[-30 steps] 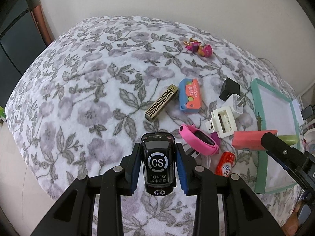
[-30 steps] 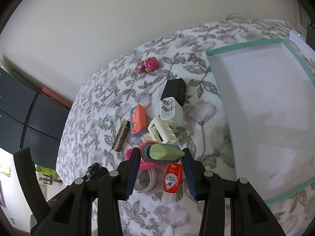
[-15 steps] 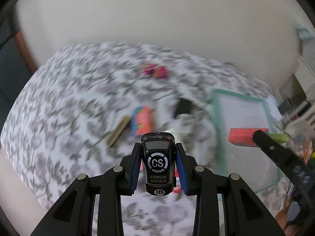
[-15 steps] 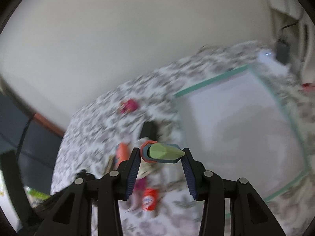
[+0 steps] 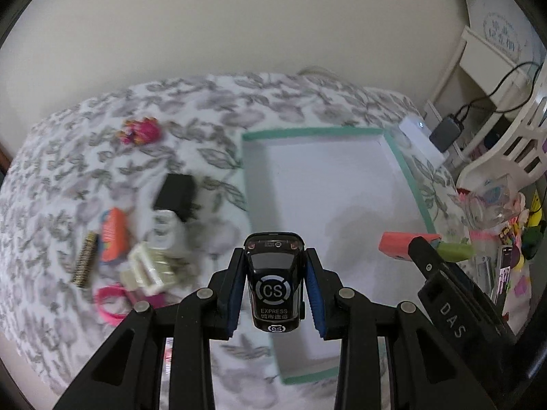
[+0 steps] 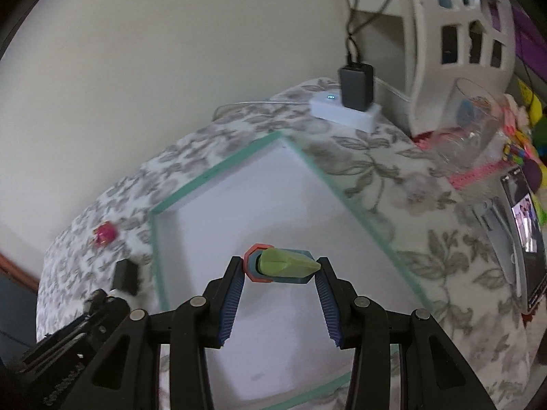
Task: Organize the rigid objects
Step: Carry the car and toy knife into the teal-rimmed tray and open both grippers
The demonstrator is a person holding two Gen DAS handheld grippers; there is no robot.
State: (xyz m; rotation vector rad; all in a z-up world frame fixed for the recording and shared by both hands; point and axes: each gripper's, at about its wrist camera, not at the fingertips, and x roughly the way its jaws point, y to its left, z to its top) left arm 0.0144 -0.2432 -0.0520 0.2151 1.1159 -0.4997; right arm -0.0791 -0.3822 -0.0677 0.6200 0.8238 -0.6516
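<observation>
Between left claw pads: black toy car, clamped. Right claw clamps green-and-orange toy. Both have swung off pile in past second, now over white tray with teal rim. Chargers and pink toy remain on floral cloth left of tray. Likely next: lower, release.

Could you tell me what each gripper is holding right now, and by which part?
Left gripper: black toy car, fingers on its two sides. Right gripper: coral-and-green block, clamped at its two ends.
</observation>
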